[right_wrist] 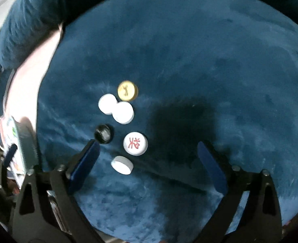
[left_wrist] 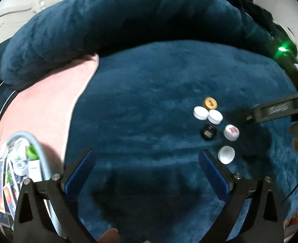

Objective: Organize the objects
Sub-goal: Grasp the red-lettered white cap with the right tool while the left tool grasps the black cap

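Observation:
Several bottle caps lie in a loose cluster on a dark blue plush cushion: a gold cap, two touching white caps, a black cap, a white cap with red marks and a plain white cap. My left gripper is open and empty, left of and nearer than the cluster. My right gripper is open and empty above the cushion; the red-marked cap and the plain white cap lie between its fingers. The right gripper's body shows at the right in the left wrist view.
A light blue basket with caps and small cards sits at the far left on a pink cloth. The cushion's thick raised rim curves around the back. The basket also shows at the left edge of the right wrist view.

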{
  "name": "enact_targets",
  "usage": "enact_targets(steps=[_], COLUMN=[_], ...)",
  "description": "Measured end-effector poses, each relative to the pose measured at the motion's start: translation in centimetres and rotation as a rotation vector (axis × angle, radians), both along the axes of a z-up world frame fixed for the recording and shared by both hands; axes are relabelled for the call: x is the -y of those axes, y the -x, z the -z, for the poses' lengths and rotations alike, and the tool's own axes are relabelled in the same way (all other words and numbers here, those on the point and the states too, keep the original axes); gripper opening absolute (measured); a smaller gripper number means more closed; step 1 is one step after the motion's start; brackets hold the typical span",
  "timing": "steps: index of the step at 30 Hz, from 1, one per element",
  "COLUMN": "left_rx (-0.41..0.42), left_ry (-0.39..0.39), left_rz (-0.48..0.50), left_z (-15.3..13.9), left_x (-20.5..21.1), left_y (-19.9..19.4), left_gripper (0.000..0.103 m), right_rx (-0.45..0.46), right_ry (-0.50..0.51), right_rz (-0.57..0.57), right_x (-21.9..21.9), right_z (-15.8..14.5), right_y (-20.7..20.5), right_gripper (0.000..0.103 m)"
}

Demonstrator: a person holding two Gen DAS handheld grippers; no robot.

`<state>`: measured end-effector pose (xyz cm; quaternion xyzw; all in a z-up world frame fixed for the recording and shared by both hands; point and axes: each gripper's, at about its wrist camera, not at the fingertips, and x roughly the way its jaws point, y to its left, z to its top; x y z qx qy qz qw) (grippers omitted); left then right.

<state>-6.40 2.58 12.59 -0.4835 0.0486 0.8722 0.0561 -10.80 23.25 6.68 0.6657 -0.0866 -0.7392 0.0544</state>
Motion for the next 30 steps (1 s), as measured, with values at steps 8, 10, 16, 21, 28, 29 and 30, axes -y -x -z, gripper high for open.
enact_targets(steps=[8,10,16,21,28,29,30], left_rx=[0.05,0.052,0.067,0.096,0.087,0.08,0.071], left_ry=[-0.009,-0.015,-0.05,-0.088,-0.122,-0.117,-0.108], left_rz=[0.05,0.07,0.169,0.222,0.227,0.216,0.199], left_z=[2.5,2.9,4.8,6.7,6.1,5.7,5.2], left_x=[-1.8,-2.4,-5.7,-7.9,-7.1,-6.7,-6.1], left_y=[1.2,1.7,3.5,4.6,4.2,4.0,3.8], left_gripper=[0.102,0.101,0.093,0.076,0.03,0.03,0.03], right_rx=[0.07,0.066,0.004,-0.016,-0.027,-0.028,-0.028], right_ry=[-0.06,-0.032,-0.001,-0.012,-0.023,-0.024,-0.024], right_rz=[-0.105,-0.112,0.004,0.009,-0.013,-0.015,-0.017], right_x=[2.7,2.6,-0.5,-0.6,-0.6,-0.5,-0.3], right_z=[3.5,3.1,0.4,-0.2,-0.3,-0.3,-0.3], right_y=[0.9,1.1,1.4,1.0,1.7,1.7,1.9], right_gripper=[0.041,0.033,0.033,0.033,0.033,0.033,0.033])
